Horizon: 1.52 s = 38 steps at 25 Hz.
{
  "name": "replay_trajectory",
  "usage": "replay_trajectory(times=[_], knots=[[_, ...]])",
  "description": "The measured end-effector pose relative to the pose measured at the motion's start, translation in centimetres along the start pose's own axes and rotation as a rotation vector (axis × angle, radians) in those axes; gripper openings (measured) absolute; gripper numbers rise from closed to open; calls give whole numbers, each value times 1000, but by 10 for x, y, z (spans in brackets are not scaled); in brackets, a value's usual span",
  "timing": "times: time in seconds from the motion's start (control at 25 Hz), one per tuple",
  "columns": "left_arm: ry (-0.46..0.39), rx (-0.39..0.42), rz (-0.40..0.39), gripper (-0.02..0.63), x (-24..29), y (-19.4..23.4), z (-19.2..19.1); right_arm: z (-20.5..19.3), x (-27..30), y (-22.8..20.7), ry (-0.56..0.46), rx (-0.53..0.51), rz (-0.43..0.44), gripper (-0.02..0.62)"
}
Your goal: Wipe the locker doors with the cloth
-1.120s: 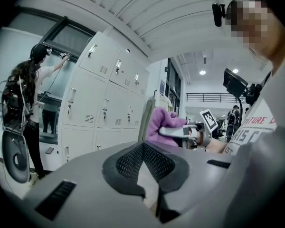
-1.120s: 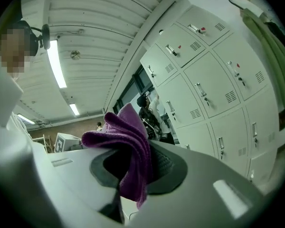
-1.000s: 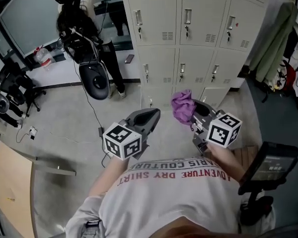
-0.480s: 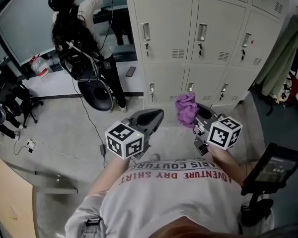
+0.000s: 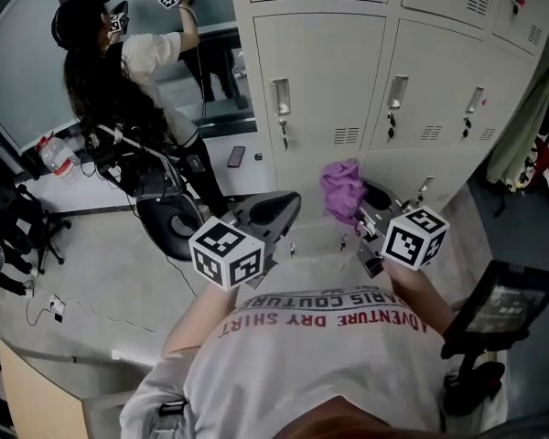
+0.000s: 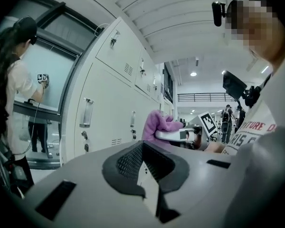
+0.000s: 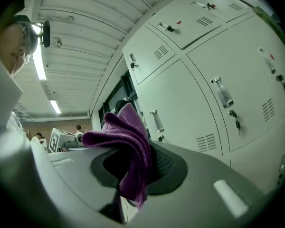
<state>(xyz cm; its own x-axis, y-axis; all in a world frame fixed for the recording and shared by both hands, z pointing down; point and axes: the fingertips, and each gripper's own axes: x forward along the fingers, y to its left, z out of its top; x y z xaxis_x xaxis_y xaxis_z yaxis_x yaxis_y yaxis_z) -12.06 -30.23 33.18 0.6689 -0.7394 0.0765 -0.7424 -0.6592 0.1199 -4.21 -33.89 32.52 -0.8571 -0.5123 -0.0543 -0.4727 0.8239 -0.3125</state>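
1. The right gripper (image 7: 137, 172) has its jaws pinched on the purple cloth (image 7: 126, 137). The cloth bunches above the jaws and hangs one fold down between them. It is close in front of the locker doors (image 5: 316, 90), not touching them.
2. The left gripper (image 6: 149, 163) has its jaws pressed together on nothing. It is beside the right one, also facing the lockers.
3. Only a narrow part of the cloth looks clamped, so dragging it across a door may pull it loose.
4. The door handles (image 5: 280, 99) and the keys below them stick out, and the loose bunch could snag there.
5. If the bunch folds aside, the hard jaw tips might scrape the paint.
6. Left of the lockers, well apart, another person (image 5: 110, 71) works at a window.
7. Right of the lockers, a screen on a stand (image 5: 499, 305) sits near the right elbow, and a wide sweep could knock it.
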Motion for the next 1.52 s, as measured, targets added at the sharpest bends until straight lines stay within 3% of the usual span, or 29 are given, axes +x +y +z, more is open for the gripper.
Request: replay_trajectory(times=[0.2,0.48,0.76,1.24,1.52], knots=[[-21,37,-28,2,15,45,24,36,40,-18,-100,-41,-8,69],[-18,34,-78,2,-17,82,14,7,77,5,-91,-39,-62,69],[13,32,-97,2,41,89,21,42,76,-54,-102,-28,-83,69],[13,90,-85,2,54,103,39,169,134,-23,-228,-193,54,69],[28,83,-75,2,64,114,35,191,195,-6,-224,-162,132,69]])
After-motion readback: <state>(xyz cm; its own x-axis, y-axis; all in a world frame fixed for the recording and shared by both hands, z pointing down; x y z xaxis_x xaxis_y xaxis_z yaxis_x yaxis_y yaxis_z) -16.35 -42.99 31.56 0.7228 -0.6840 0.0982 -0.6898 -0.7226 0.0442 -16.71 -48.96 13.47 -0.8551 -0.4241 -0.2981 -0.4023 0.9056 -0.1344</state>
